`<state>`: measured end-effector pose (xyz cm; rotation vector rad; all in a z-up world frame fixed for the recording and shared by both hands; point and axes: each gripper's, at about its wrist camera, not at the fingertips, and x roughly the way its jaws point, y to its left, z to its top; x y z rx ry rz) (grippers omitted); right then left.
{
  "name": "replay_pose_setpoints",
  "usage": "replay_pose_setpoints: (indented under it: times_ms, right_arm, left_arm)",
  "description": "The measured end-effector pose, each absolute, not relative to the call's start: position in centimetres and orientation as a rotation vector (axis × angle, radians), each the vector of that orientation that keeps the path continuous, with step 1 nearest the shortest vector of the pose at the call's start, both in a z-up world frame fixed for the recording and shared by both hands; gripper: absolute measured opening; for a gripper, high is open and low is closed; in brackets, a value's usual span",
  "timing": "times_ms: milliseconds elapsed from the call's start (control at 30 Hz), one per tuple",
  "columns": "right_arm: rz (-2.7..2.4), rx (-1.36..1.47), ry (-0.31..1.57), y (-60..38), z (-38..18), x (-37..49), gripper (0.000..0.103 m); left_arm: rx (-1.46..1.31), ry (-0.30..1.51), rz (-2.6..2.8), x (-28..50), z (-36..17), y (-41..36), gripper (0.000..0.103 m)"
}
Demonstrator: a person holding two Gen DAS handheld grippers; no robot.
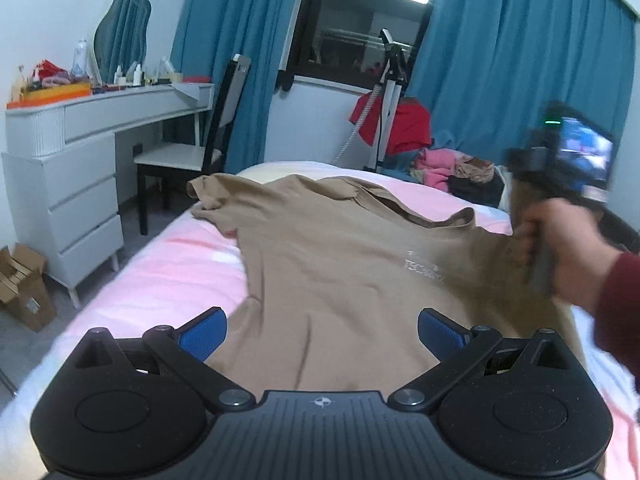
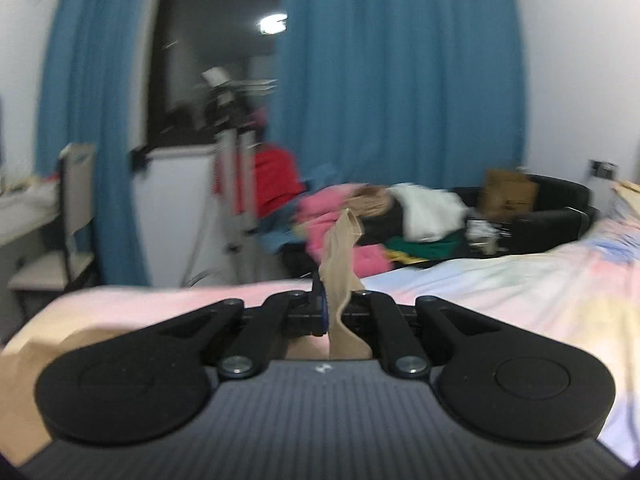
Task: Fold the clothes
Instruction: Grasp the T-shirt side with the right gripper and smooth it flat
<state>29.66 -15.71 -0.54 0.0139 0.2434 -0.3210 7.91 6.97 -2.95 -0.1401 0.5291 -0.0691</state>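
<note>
Cardboard box [image 1: 24, 288] sits on the floor at far left, beside a white dresser [image 1: 68, 184] w/ bottles and small items on top. Next is a dark chair [image 1: 192, 152] w/ a white seat, then blue curtains [image 1: 224, 52] on both sides of a dark window [image 1: 360, 20].

Bed [image 1: 160, 276] w/ pink sheet fills the middle. On it lies the tan shirt [image 1: 340, 248], spread mostly flat, one sleeve reaching toward the chair side, pale lettering on the chest. Left gripper [image 1: 322, 334] is low in the front, above the near part of the shirt; its jaws stand wide apart, the blue pads [image 1: 202, 334] on each side w/ nothing between them, only cloth lying below.

Behind the bed, a white stand [image 1: 386, 112] w/ a red garment [image 1: 404, 124], and a pile of mixed clothes [image 1: 452, 168] in pink, black and other colours.

At right, a hand [image 1: 568, 256] in a dark red sleeve [image 1: 620, 316] holds the right gripper's handle; this part is blurred. In the right wrist view the right gripper [image 2: 330, 300] is fully closed and pinches a fold of the tan shirt, the cloth standing up past the fingertips and hanging down below them. So the right edge of the shirt is lifted off the bed, the rest is on the sheet.
</note>
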Motion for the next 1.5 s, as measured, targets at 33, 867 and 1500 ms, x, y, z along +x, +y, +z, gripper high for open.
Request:
replay_pose_setpoints:
  times_ms: [33, 867, 1500]
  right_arm:
    - [-0.294, -0.007, 0.266, -14.1, -1.4, 30.2, 0.006]
    - [0.094, 0.269, 0.444, -14.5, 0.3, 17.2, 0.07]
    - [-0.183, 0.414, 0.322, -26.2, 0.6, -6.9, 0.071]
  left_arm:
    - [-0.128, 0.528, -0.065, 7.9, -2.9, 7.0, 0.103]
    - [-0.192, 0.583, -0.032, 9.8, -4.9, 7.1, 0.103]
    - [-0.265, 0.802, -0.321, 2.5, -5.6, -1.0, 0.093]
